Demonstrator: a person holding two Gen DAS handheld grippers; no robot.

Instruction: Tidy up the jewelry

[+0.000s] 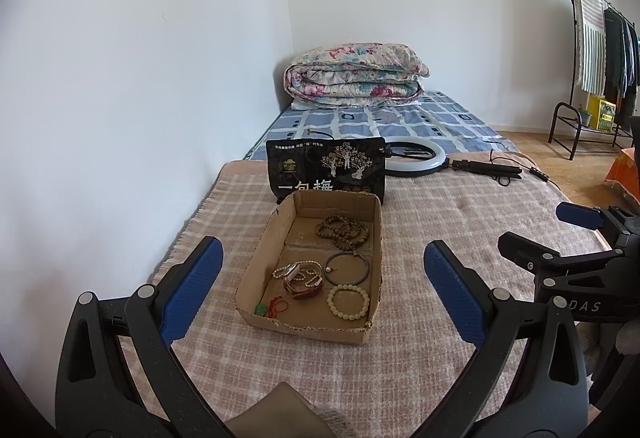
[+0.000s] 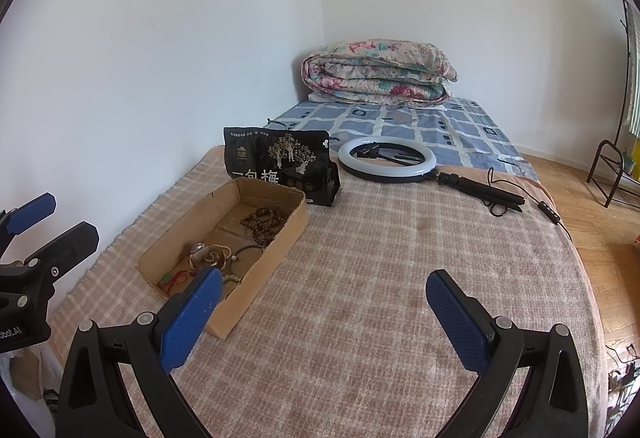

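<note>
A shallow cardboard box (image 1: pixel 256 266) sits on the checked blanket and holds jewelry: a brown wooden bead string (image 1: pixel 342 231), a dark bangle (image 1: pixel 346 268), a pale bead bracelet (image 1: pixel 349 301), a watch with a brown strap (image 1: pixel 301 280) and a red cord with a green pendant (image 1: pixel 272 307). My left gripper (image 1: pixel 323 286) is open and empty, its fingers either side of the box, short of it. My right gripper (image 2: pixel 324 312) is open and empty to the right of the box (image 2: pixel 276 242); its left finger (image 2: pixel 192 314) overlaps the box's near corner in view.
A black printed bag (image 1: pixel 326 168) stands behind the box. A ring light (image 2: pixel 386 160) with its folded stand (image 2: pixel 480 192) and cable lies further back. A folded floral quilt (image 1: pixel 356 76) is at the bed's far end. A wall is on the left, wooden floor (image 2: pixel 600 206) on the right.
</note>
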